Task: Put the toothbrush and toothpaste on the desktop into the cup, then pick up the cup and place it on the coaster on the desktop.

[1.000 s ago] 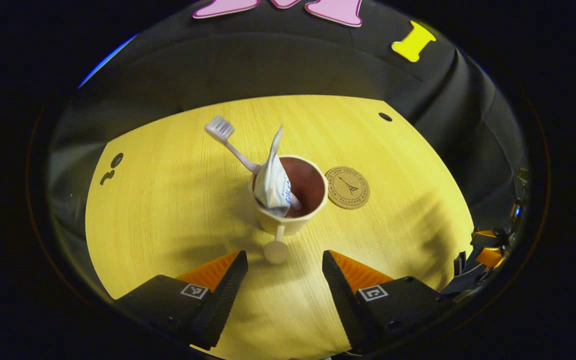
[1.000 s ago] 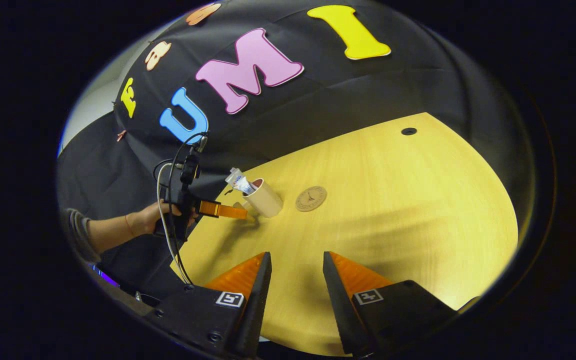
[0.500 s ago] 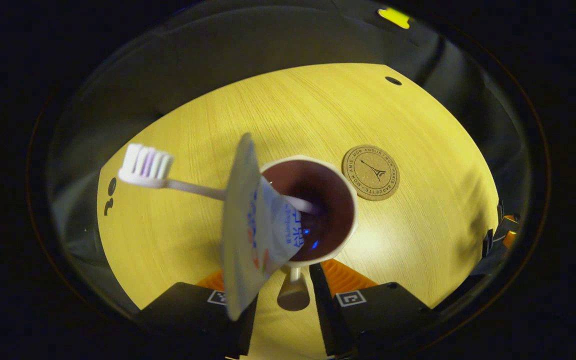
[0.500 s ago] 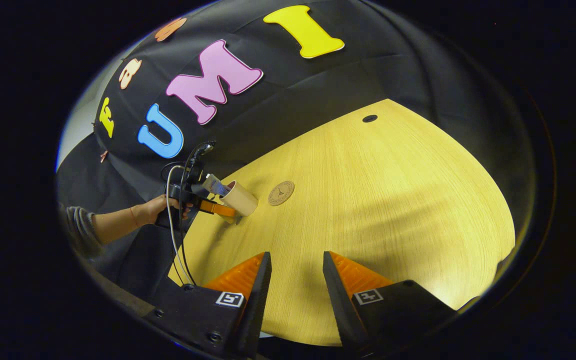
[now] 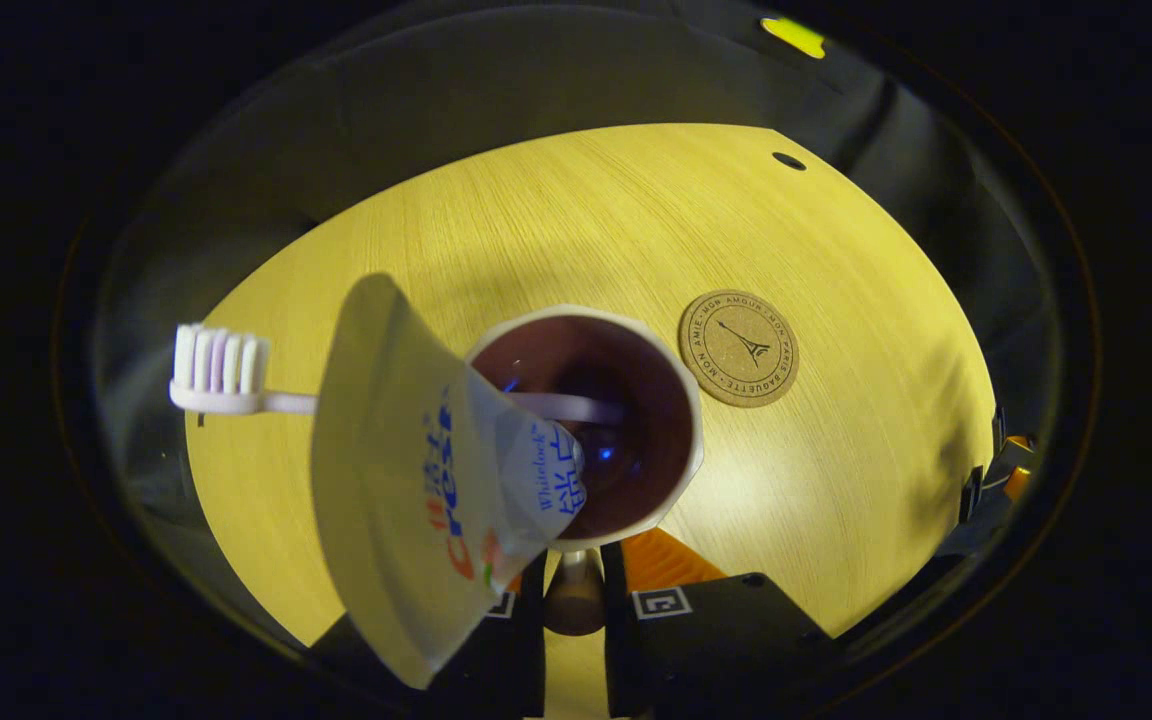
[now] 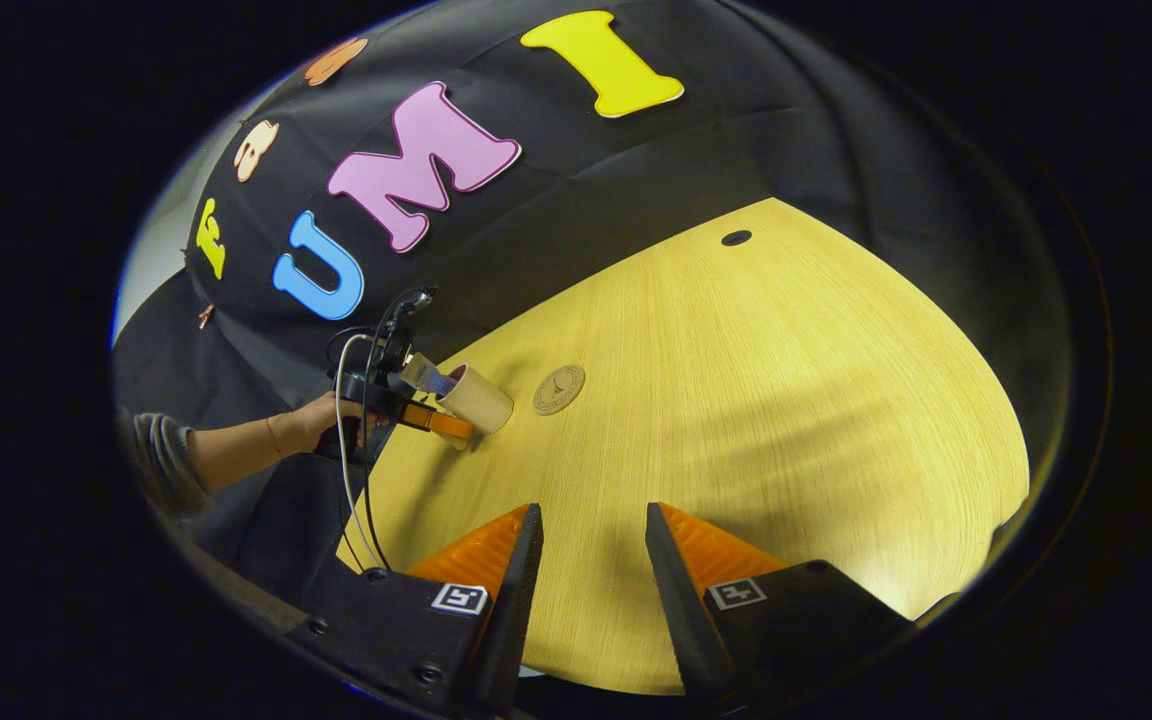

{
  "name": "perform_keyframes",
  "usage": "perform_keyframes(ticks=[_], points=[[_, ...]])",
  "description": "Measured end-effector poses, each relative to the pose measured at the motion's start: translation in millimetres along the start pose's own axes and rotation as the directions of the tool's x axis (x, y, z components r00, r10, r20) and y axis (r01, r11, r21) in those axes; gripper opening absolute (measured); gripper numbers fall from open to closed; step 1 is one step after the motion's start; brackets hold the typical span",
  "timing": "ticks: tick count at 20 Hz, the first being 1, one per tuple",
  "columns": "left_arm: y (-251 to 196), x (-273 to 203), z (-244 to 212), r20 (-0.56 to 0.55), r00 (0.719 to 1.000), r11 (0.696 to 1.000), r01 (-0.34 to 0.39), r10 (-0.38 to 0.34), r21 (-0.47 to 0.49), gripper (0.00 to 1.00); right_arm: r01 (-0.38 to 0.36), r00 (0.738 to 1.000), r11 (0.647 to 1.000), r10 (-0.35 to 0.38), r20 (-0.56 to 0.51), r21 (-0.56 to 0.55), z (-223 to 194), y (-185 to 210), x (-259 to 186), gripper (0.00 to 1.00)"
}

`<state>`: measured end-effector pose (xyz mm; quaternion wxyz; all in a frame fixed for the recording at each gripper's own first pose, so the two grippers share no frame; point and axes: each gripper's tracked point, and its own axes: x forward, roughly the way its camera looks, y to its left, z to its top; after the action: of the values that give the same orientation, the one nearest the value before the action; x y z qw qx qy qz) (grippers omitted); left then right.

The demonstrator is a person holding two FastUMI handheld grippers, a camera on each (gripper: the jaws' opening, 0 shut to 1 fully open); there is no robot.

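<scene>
— Closer now, the left gripper [image 5: 573, 600] has both fingers pinching the cup's [image 5: 681, 480] handle; toothbrush [image 5: 221, 375] and toothpaste [image 5: 416, 480] stand inside

— Right gripper [image 6: 586, 590] hangs narrowly parted over the desktop [image 6: 786, 420], showing the hand [image 6: 321, 422]; coaster [image 6: 559, 389] just beside the cup

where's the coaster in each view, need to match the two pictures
Left gripper view: the coaster lies right of centre on the desktop, just right of the cup.
Right gripper view: the coaster is small, left of centre, just right of the cup that the left gripper grips.
Shared landmark: the dark round hole near the desktop's far edge.
</scene>
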<state>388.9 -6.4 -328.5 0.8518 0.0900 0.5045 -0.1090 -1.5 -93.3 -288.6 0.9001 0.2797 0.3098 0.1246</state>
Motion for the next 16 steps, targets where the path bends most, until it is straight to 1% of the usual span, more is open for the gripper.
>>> perform_keyframes(ticks=[3, 6, 11, 16], points=[[2, -5, 2, 0.025, 1.0, 1.0, 0.0, 0.001, -0.004, 0.26, 0.001, 1.0, 1.0, -0.001, 0.0, 0.002, 1, -1, 1, 0.64], [-3, -16, 13, 0.057, 0.998, 1.0, 0.001, -0.002, 0.024, 0.26, 0.004, 1.0, 1.0, -0.004, 0.008, 0.001, 4, -1, 1, 0.65], [-28, -23, 31, 0.067, 0.998, 0.995, 0.016, -0.022, 0.095, 0.26, 0.02, 0.999, 1.0, -0.02, 0.025, 0.024, 6, -6, -3, 0.65], [-65, -19, 46, 0.057, 0.997, 0.984, 0.039, -0.05, 0.176, 0.26, 0.039, 0.999, 0.998, -0.04, 0.036, 0.039, 4, -15, -12, 0.65]])
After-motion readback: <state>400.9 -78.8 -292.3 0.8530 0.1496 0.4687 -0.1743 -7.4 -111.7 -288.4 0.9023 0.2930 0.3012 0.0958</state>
